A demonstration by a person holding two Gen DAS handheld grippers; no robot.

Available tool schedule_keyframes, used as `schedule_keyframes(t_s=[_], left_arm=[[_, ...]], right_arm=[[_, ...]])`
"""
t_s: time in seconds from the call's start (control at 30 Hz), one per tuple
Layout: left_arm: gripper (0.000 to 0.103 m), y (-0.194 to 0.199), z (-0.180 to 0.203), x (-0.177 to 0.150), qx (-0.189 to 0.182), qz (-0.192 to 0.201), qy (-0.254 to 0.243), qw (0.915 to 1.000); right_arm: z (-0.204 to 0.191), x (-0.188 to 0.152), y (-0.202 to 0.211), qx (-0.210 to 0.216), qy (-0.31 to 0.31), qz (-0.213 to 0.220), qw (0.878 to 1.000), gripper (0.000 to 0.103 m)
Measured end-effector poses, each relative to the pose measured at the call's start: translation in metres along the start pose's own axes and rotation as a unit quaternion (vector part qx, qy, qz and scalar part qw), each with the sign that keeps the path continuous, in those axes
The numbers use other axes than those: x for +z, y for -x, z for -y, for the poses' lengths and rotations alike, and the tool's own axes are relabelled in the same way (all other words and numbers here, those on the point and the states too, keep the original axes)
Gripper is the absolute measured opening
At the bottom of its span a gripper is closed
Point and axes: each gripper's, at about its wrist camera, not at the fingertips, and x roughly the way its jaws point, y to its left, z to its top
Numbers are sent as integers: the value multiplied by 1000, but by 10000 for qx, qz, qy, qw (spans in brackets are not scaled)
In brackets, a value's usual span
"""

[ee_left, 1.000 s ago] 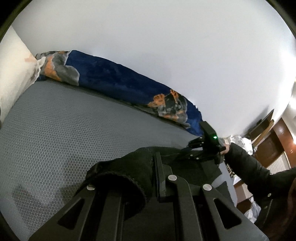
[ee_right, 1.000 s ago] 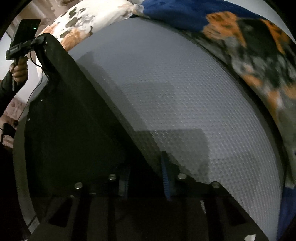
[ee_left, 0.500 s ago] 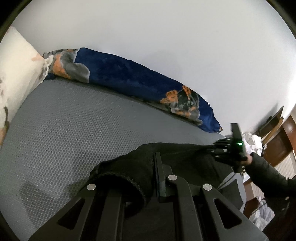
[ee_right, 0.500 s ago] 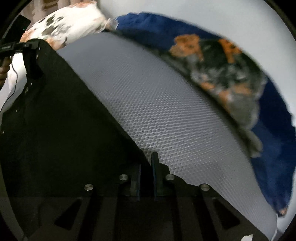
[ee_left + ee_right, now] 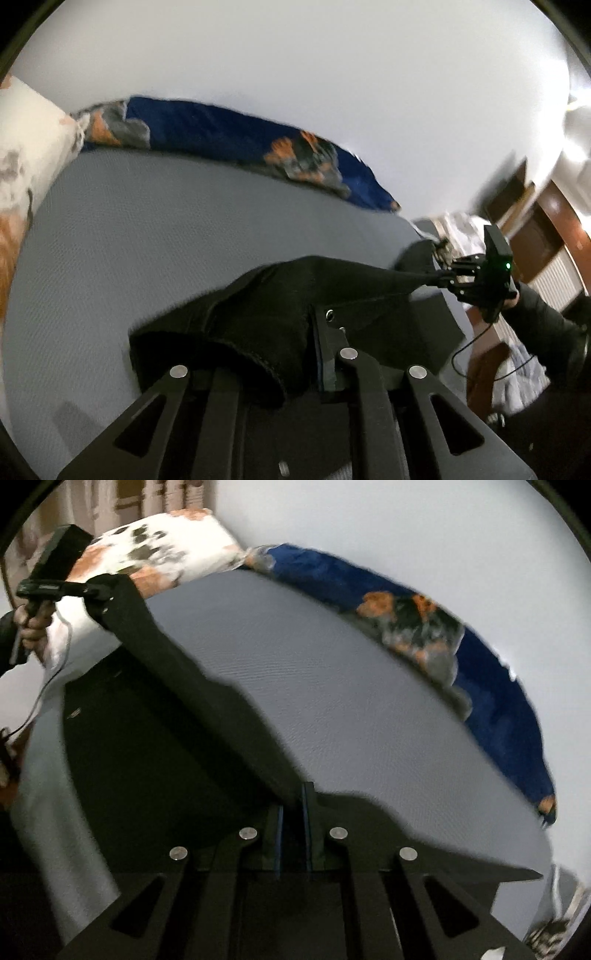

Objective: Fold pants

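Pants [image 5: 332, 291] stretched over bed [image 5: 184, 229], mid-fold.
L gripper [image 5: 317, 354] opening w/ cloth between fingers, R gripper [image 5: 291, 830] clamped on pants; next: lay flat.

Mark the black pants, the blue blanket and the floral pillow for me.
black pants [image 5: 155, 738]: right wrist view, on the broad lifted panel of cloth.
blue blanket [image 5: 207, 129]: left wrist view, on its plain blue stretch by the wall.
floral pillow [image 5: 166, 550]: right wrist view, on its patterned top face.

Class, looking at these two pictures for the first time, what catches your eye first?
The black pants stretched taut between both tongs, lifted over the grey mattress. Behind, a blue blanket with orange patches lies along the white wall, and a floral pillow sits at the bed's head.
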Motion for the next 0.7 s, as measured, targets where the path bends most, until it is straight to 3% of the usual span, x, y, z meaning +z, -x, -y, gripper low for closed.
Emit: schedule_keyframes(t_s=[0.27,0.37,0.43,0.6,0.7], left_arm=[[17,-6,-1,-81,229,-1067,-101,9940],[21,-14,-2,-97,417,-1355,-86,9899],[28,-16,-2,-103,559,-1495,-148,9871],[63,-1,-3,-109,1113,-1582,-88,9811],[66,18,-9,-109,1392,-1517,94,9785]], right_arm=[[-55,-64,-28,677,-343,-524,9957,6],[-63,-73,-50,666,-278,-707,9949,6],[-62,-75,-61,696,-377,-804,9936,6],[-60,-72,-67,699,-467,-792,9933,6],[-60,-73,-69,695,-457,-775,9935,6]])
